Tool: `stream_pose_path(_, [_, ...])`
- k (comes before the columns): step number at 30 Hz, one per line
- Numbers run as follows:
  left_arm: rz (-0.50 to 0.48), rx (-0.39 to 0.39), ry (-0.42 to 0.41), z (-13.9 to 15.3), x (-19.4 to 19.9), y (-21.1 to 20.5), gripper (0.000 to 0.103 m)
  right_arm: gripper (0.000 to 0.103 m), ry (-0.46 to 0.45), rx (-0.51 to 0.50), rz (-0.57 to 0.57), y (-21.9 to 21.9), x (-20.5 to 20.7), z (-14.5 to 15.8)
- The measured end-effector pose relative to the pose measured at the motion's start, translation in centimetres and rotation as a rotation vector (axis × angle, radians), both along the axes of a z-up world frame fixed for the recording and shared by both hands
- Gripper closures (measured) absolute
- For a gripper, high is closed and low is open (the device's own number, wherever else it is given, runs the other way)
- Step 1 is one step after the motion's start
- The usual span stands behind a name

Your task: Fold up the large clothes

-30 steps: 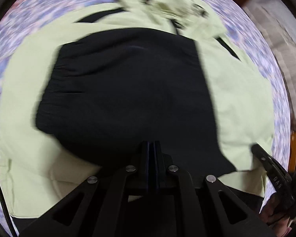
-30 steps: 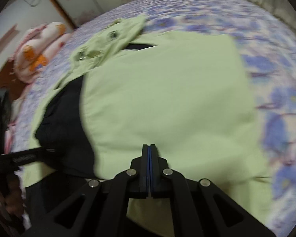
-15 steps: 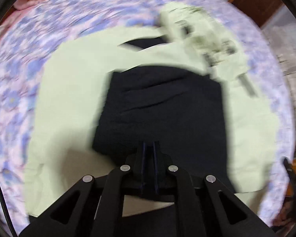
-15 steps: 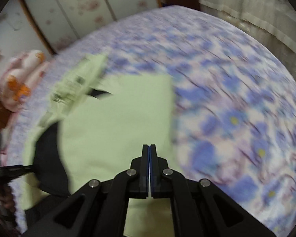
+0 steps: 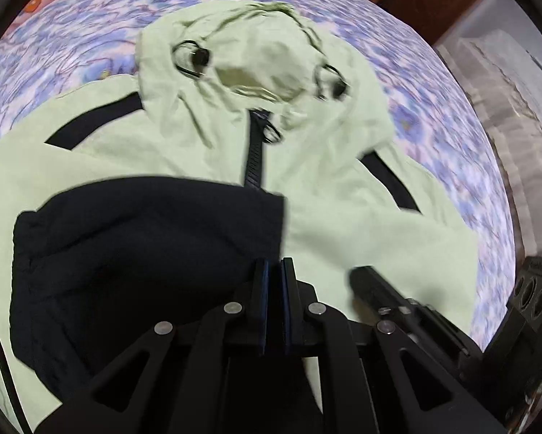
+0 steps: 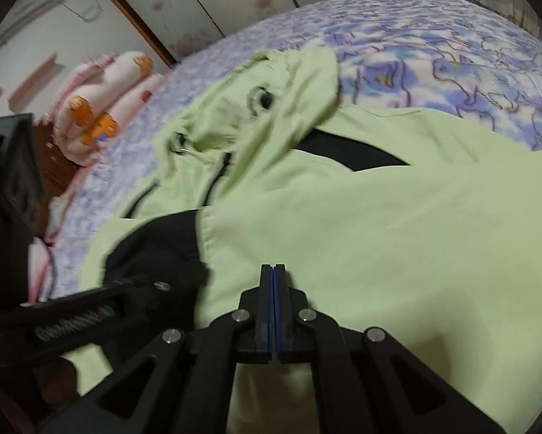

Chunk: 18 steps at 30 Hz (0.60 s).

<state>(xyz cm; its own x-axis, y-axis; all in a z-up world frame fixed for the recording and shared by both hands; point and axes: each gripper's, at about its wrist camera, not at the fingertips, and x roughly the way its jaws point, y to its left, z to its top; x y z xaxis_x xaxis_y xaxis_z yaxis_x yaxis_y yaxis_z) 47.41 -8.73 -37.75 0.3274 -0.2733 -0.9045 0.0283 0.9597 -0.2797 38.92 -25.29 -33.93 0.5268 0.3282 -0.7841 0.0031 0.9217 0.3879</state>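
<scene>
Pale green hooded jacket with black panels (image 5: 343, 188): soft, limp, light; take at hem corners. Left tongs (image 5: 274, 271), right tongs (image 6: 273, 275) clenched, empty.

jacket (image 5: 343, 217): matt pale-green cloth ahead of claw | black panel (image 5: 144, 253): matt cloth, left of claw | bedsheet (image 6: 433, 47): printed cloth
</scene>
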Motion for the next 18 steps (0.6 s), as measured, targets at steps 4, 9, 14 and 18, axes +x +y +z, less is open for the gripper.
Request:
stream_pose_path(4, [0.031,-0.02,-0.021,-0.3,0.9,2.2,0.099,0.103,0.006,-0.059,-0.077,-3.3,1.1,0.4])
stream_pose_path(9, [0.092,0.09,-0.036,-0.7,1.4,5.6,0.099,0.103,0.01,-0.126,-0.232,-9.4,0.5,1.6])
stream_pose_path(14, [0.152,0.111,-0.053,-1.0,1.6,9.1,0.099,0.103,0.029,-0.2,-0.348,-14.8,-1.0,1.7])
stream_pose_path(18, [0.209,0.143,-0.078,-0.7,1.3,12.3,0.099,0.103,0.062,-0.24,-0.418,-17.4,-2.3,1.4])
